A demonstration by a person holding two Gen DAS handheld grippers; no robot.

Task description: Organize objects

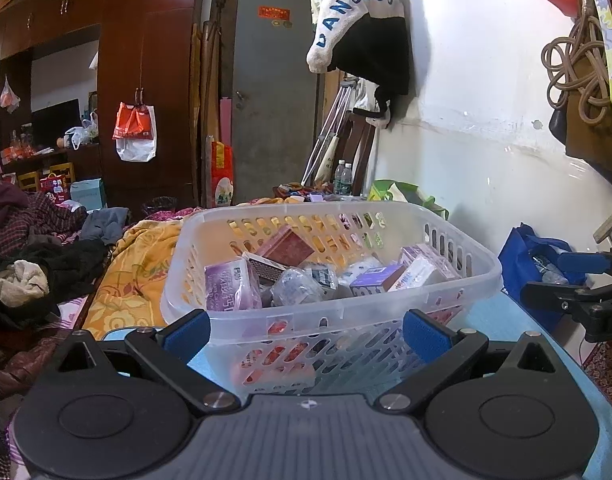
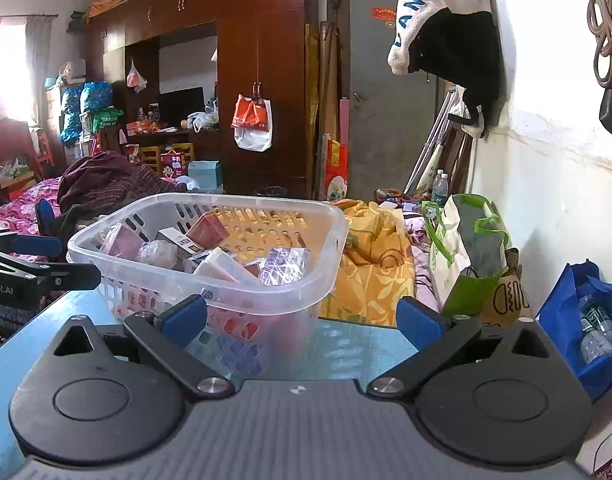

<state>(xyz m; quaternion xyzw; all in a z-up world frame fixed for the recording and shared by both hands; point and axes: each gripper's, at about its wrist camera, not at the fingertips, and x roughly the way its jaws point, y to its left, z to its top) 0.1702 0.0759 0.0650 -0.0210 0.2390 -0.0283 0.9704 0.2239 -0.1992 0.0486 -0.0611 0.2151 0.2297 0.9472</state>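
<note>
A clear plastic basket point(image 1: 346, 312) stands on a light blue table point(image 1: 502, 324). It holds several small boxes and wrapped packets, such as a purple packet point(image 1: 230, 286) and a dark red box point(image 1: 288, 246). My left gripper point(image 1: 306, 332) is open and empty, its jaws spread just in front of the basket's near wall. My right gripper point(image 2: 302, 318) is open and empty, in front of the basket's point(image 2: 266, 300) right corner. The right gripper also shows at the right edge of the left wrist view point(image 1: 578, 284), and the left gripper at the left edge of the right wrist view point(image 2: 38, 256).
A bed with a yellow blanket point(image 1: 134, 276) and piled clothes point(image 1: 34, 240) lies behind the table. A blue bag with bottles point(image 2: 586, 320) and a green-white bag point(image 2: 466, 256) stand by the white wall on the right. A dark wardrobe point(image 2: 262, 80) and grey door point(image 1: 274, 92) stand far back.
</note>
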